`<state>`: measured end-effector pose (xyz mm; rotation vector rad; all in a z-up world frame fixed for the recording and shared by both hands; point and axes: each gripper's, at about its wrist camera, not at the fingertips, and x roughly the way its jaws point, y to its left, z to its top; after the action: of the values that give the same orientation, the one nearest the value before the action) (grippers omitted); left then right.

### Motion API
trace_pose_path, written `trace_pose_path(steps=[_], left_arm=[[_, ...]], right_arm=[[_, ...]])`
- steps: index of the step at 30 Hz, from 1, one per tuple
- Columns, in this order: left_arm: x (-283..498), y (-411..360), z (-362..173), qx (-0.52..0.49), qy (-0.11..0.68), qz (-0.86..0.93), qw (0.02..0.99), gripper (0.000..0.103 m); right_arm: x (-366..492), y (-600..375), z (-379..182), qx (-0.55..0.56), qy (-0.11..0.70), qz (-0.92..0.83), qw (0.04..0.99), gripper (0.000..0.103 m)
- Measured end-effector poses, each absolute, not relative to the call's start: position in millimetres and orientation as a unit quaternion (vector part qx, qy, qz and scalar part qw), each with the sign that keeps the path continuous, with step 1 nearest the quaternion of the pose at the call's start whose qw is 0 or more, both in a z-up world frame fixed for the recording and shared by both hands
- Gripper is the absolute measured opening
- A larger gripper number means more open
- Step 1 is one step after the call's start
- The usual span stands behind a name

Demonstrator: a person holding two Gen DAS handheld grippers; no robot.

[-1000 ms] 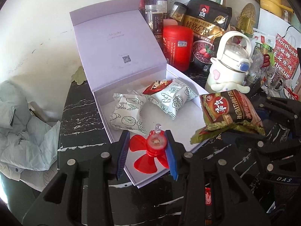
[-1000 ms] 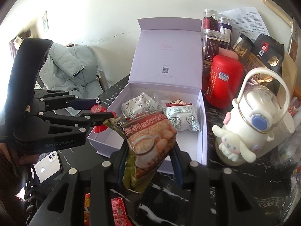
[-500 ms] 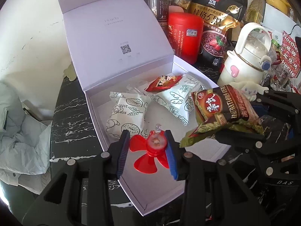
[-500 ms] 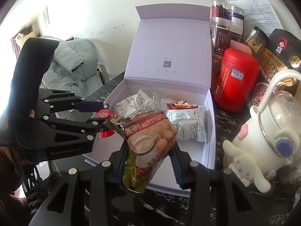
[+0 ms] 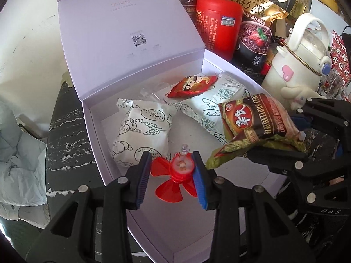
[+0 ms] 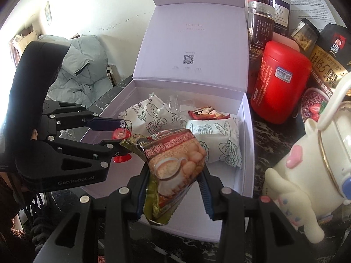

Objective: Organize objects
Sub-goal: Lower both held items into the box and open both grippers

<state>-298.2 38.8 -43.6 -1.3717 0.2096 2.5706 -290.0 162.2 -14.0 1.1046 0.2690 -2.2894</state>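
Both grippers dropped nearer the box (image 5: 140, 225): left gripper (image 5: 172, 172) clamps fan (image 5: 175, 175), right gripper (image 6: 174, 186) clamps packet (image 6: 175, 160); crowding risks collision.

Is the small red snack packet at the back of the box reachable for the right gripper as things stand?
Probably not yet: the right gripper is shut on the cereal packet. The way itself looks free, since the red snack packet lies uncovered on a white bread packet.

Left gripper (image 6: 122, 135) body: "GenRobot.AI"
Right gripper (image 5: 285, 146) body: "DAS"
Cereal sachet (image 5: 256, 120): "NUTRITIOUS CEREAL"
Black oat bag (image 5: 261, 2): "QUAKER", "5"
White bread packet (image 5: 142, 131): "2025"
Red sign (image 5: 339, 50): "North…"
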Motion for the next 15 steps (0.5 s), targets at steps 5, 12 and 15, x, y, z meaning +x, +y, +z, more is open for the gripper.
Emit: trace_pose_path(steps=[5,12,15], left_arm=[[-302.6,38.4,-46.0,-0.467,0.075,0.874,0.107,0.035],[-309.3,38.9,-50.6,-0.468,0.081,0.874,0.104,0.036],[-312.0,40.5,-51.7,-0.465,0.090,0.875,0.102,0.036]], right_arm=[[-295.1,159.7,-17.7,0.419,0.101,-0.854,0.290,0.042],[-304.2,156.0,-24.3,0.427,0.101,-0.851,0.288,0.042],[-307.1,154.5,-28.6,0.432,0.101,-0.850,0.285,0.042]])
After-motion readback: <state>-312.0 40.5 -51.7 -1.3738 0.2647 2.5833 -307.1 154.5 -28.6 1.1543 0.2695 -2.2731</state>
